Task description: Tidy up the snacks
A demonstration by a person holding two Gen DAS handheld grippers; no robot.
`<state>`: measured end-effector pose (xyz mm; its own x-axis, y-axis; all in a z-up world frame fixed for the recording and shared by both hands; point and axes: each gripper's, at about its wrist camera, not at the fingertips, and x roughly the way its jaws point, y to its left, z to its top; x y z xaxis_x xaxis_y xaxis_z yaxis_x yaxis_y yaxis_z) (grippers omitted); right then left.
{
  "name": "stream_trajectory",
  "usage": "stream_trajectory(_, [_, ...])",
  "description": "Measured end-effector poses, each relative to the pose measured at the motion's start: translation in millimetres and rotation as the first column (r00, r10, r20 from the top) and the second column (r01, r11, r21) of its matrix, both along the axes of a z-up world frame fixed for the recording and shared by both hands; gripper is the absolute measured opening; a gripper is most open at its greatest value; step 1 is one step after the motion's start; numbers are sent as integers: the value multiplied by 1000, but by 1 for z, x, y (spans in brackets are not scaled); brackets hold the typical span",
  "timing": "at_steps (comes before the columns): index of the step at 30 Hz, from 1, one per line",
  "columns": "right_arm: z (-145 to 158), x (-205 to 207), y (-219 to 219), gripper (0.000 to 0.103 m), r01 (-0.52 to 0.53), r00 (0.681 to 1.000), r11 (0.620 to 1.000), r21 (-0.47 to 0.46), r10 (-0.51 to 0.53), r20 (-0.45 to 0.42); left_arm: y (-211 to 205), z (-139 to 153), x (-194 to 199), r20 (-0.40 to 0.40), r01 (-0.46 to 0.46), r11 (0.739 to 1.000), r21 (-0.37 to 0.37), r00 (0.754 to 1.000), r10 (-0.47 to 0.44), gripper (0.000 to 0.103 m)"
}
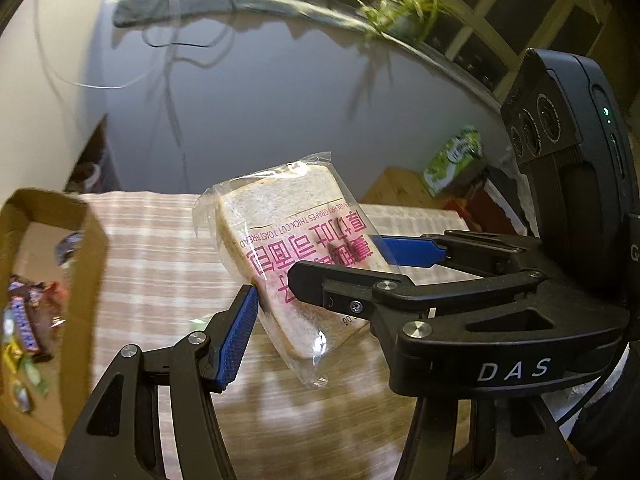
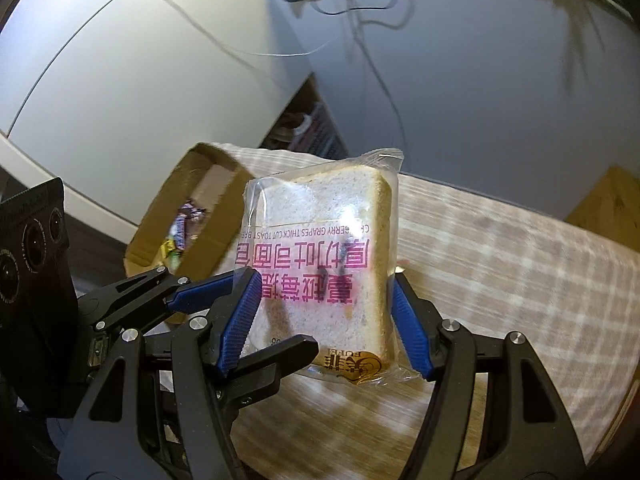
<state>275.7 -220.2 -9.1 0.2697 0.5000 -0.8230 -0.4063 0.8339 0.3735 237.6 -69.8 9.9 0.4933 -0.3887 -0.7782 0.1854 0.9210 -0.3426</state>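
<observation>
A clear packet of sliced toast bread [image 1: 288, 248] with pink lettering is held up above the table, and it also shows in the right wrist view [image 2: 324, 264]. My right gripper [image 2: 324, 320] is shut on the packet, a blue pad on each side edge. My left gripper [image 1: 280, 312] has one blue pad touching the packet's front face; its other finger is hidden behind the right gripper's body [image 1: 460, 300], which crosses in front. In the right wrist view the left gripper's fingers [image 2: 200, 292] flank the packet's left edge. A cardboard box [image 1: 80, 240] holding candy bars [image 1: 24, 320] stands to the left.
The table carries a checked pink and white cloth [image 2: 500, 272]. The cardboard box also shows in the right wrist view [image 2: 208, 248]. A green carton [image 1: 452, 160] and brown boxes [image 1: 396, 192] stand beyond the table. A grey wall with hanging cables [image 1: 176, 92] and a plant [image 1: 404, 12] is behind.
</observation>
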Motion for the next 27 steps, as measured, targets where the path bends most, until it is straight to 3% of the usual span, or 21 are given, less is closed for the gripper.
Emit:
stream_trajectory(12, [7,4,89,68,-172,985,985,18,172,13,77,9,-19,25,-179,984,11,984,179,56])
stream_trajectory(27, [-3,14,198,68,-354,935,935,-3,354,-12,169,-4,-37,5,-370,929,-14,929,370,56])
